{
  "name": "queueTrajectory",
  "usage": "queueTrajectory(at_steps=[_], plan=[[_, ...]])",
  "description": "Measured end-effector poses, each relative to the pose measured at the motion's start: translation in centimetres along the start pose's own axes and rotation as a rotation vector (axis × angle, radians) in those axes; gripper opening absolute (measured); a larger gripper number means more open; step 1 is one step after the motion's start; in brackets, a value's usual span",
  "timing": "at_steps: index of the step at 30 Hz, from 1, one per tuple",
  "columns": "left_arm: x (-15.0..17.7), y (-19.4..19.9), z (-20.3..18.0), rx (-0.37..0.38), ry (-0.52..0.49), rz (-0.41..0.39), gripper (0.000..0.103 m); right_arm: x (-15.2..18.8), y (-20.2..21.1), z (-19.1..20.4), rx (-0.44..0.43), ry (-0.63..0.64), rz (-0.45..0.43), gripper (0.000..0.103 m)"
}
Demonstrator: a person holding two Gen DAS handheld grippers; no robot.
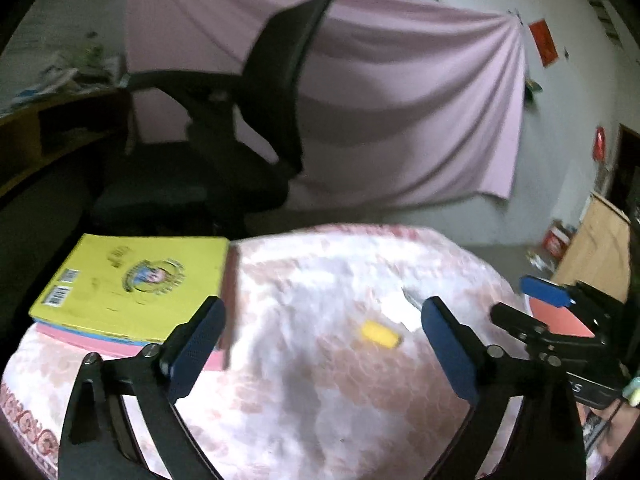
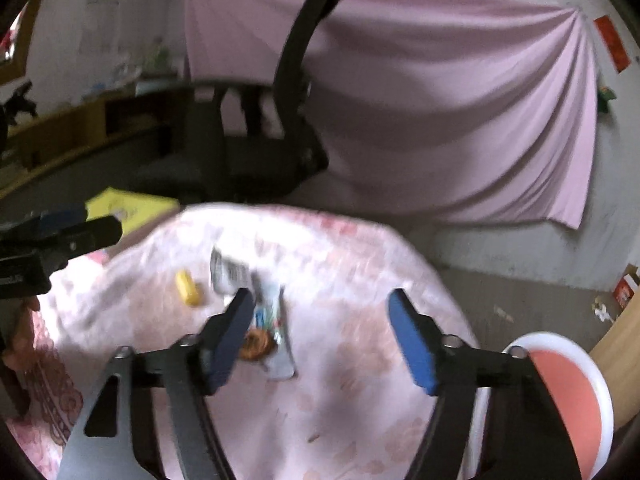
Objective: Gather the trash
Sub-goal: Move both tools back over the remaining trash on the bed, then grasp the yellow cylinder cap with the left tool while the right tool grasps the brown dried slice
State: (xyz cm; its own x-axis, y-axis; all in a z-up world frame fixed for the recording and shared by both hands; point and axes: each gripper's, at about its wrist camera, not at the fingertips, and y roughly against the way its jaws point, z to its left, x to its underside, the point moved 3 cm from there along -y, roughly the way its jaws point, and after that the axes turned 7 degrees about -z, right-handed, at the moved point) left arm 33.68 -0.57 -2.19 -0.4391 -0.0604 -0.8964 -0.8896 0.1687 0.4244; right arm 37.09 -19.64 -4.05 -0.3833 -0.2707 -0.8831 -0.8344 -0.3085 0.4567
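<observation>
Trash lies on a table under a pink flowered cloth (image 1: 320, 392). A small yellow piece (image 1: 380, 334) sits ahead of my left gripper (image 1: 322, 344), which is open and empty above the cloth. A white wrapper (image 1: 400, 312) lies just beyond the yellow piece. In the right wrist view, a silver wrapper (image 2: 228, 272) and a printed snack wrapper (image 2: 276, 332) lie beside the left finger (image 2: 228, 340) of my right gripper (image 2: 320, 340). Its jaws stand apart with only cloth between them. The yellow piece (image 2: 187, 287) is to their left.
A yellow book (image 1: 136, 280) on a pink one lies at the table's left. A red plate with a white rim (image 2: 568, 392) sits at the right edge. A black office chair (image 1: 240, 140) stands behind the table, before a pink curtain (image 1: 400, 100).
</observation>
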Motion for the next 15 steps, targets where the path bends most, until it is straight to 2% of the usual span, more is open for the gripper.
queueTrajectory(at_steps=[1,7,10,12,15], plan=[[0.2,-0.3,-0.2,0.01,-0.009,0.018,0.088,0.2,-0.2,0.2,-0.007,0.004,0.018,0.055],[1.2,-2.3,-2.1,0.063,-0.095,0.134,0.068,0.5,-0.8,0.5,-0.023,0.008,0.074,0.048],[1.8,-3.4,-2.6,0.086,-0.117,0.199,0.058,0.6,-1.1,0.2,-0.028,-0.015,0.092,0.047],[2.1,-4.2,-2.8,0.091,-0.122,0.229,0.055,0.7,-1.1,0.0,-0.032,-0.025,0.098,0.047],[2.1,-4.9,-3.2,0.097,-0.138,0.232,0.051,0.7,-1.2,0.2,-0.035,-0.019,0.107,0.047]])
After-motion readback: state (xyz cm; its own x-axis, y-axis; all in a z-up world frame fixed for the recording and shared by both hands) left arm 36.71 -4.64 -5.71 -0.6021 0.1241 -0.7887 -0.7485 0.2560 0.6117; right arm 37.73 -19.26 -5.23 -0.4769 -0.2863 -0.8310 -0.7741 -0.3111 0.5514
